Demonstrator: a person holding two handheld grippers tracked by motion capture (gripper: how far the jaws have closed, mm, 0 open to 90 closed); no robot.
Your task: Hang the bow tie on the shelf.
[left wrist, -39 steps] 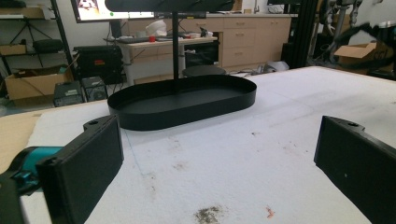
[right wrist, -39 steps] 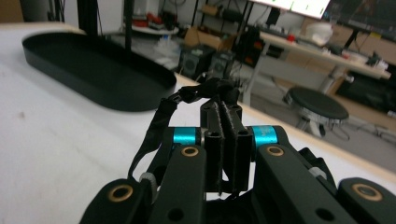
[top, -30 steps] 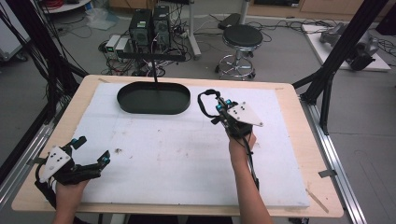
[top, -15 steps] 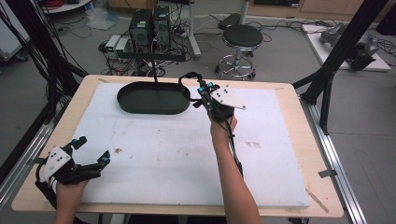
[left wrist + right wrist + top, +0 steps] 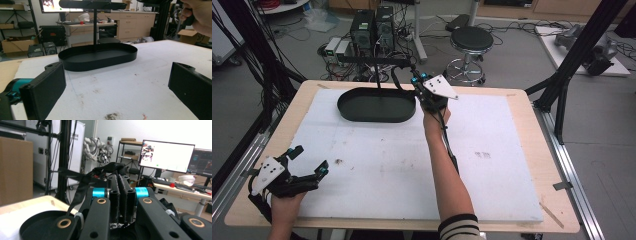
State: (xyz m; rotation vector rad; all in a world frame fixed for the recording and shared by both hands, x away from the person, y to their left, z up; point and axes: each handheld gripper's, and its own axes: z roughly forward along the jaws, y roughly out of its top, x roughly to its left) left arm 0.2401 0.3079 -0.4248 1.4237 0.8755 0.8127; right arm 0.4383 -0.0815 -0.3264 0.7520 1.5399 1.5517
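A: Take the black oval tray (image 5: 377,105) as the mark. Where does it sit?

B: At the far side of the white sheet (image 5: 412,160) covering the table (image 5: 532,150), left of the middle. A thin black post (image 5: 378,80) rises out of it. In the left gripper view the tray (image 5: 100,56) lies straight ahead, and the post (image 5: 95,30) carries a second dark oval shelf (image 5: 92,4) whose top is cut off by the picture's edge.

A: And the right gripper?

B: The right gripper (image 5: 414,82) is raised at the tray's right end, held in the right hand (image 5: 434,112), its grey plate (image 5: 439,86) uppermost. From above that plate and the hand hide its jaws. Its own view settles it: the right gripper (image 5: 122,192) has both black pads pressed flat together, clenched, with nothing that I can make out between them. A black strap or cable (image 5: 80,187) runs across just left of the jaws; whether it touches them I cannot tell. The tray's rim (image 5: 37,222) shows low at the left there, partly behind the gripper body.

A: The left one?

B: The left gripper (image 5: 309,167) rests low, well toward the near left corner from the tray, in the left hand (image 5: 284,205). In its own view the left gripper (image 5: 115,85) has its jaws spread wide, released, only stained sheet between them. The right hand (image 5: 200,15) is cropped at that view's top right corner.
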